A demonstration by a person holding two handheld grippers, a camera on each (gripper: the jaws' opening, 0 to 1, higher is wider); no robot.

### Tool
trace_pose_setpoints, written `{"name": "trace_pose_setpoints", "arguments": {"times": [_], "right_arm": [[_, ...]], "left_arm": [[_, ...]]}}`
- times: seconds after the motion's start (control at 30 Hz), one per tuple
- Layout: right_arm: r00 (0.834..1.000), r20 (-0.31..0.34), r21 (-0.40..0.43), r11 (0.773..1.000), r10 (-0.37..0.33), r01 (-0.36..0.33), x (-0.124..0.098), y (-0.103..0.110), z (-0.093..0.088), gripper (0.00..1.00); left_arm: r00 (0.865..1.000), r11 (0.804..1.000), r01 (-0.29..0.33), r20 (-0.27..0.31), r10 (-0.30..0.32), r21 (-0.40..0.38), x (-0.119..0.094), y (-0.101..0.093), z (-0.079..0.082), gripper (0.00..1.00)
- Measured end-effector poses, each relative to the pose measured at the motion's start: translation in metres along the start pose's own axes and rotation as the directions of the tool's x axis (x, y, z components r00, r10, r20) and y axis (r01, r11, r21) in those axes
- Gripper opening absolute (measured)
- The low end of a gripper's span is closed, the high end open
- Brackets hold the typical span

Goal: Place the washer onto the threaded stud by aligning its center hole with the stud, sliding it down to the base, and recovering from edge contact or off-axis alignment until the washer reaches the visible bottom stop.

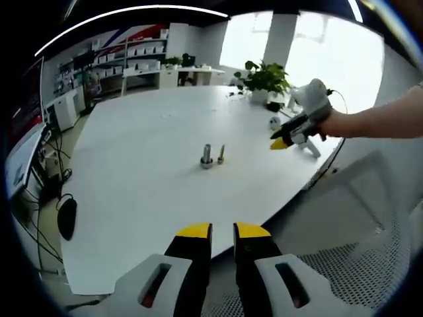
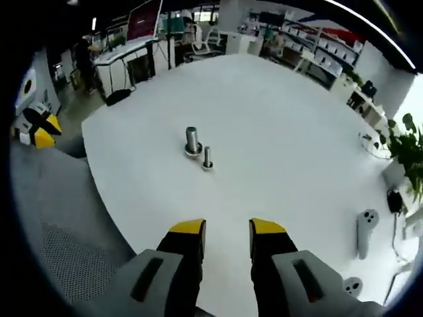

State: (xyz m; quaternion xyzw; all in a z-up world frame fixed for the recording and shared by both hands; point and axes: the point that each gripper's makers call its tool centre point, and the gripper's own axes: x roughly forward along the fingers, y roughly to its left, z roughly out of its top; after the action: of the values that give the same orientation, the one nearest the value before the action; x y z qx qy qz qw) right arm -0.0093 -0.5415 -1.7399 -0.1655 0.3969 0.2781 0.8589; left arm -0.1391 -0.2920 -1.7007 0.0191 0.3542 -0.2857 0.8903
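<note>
Small parts too tiny for you to read

You are looking at two metal pieces, the stud and a thinner post, too small to show threads or a washer at either base. The plant is running off the right gripper view's edge, and the shelves are blurring out.

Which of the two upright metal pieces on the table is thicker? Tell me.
The thicker stud. In the right gripper view it stands behind and left of the thin stud, and it is wider and taller.
</note>
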Motion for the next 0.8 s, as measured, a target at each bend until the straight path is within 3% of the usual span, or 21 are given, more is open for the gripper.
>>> {"name": "trace_pose_setpoints", "arguments": {"times": [0.07, 0.2, 0.33, 0.4, 0.47, 0.5, 0.8], "right_arm": [[0.999, 0.053, -0.005, 1.0, 0.014, -0.013, -0.009, 0.004, 0.004, 0.28], [0.996, 0.087, 0.015, 0.999, 0.035, -0.037, -0.022, 0.011, -0.001, 0.29], [0.984, 0.172, 0.074, 0.995, 0.048, -0.062, -0.044, 0.021, -0.005, 0.29], [0.982, 0.178, 0.058, 0.995, 0.065, -0.077, -0.054, 0.025, -0.009, 0.29], [0.982, 0.175, 0.067, 0.994, 0.07, -0.083, -0.064, 0.028, -0.004, 0.31], [0.974, 0.218, 0.059, 0.995, 0.066, -0.081, -0.073, 0.029, 0.004, 0.32], [0.95, 0.308, 0.035, 0.998, 0.041, -0.054, -0.109, 0.032, -0.005, 0.33]], "left_arm": [[1.0, 1.0, -0.002, 0.01, 0.002, -0.006, -0.001, 0.0, 0.001, 0.11], [1.0, 1.0, -0.008, 0.017, 0.008, -0.015, -0.001, 0.002, 0.003, 0.11], [1.0, 1.0, -0.003, -0.001, 0.003, -0.023, 0.0, 0.001, -0.001, 0.12], [1.0, 1.0, -0.006, -0.013, 0.006, -0.027, 0.001, 0.001, -0.002, 0.12], [1.0, 1.0, -0.004, -0.03, 0.004, -0.022, 0.002, 0.0, -0.005, 0.12], [0.999, 1.0, 0.004, -0.036, -0.005, -0.022, 0.003, -0.001, -0.006, 0.12], [1.0, 0.998, -0.015, 0.018, 0.016, -0.053, -0.002, 0.004, 0.002, 0.13]]}}
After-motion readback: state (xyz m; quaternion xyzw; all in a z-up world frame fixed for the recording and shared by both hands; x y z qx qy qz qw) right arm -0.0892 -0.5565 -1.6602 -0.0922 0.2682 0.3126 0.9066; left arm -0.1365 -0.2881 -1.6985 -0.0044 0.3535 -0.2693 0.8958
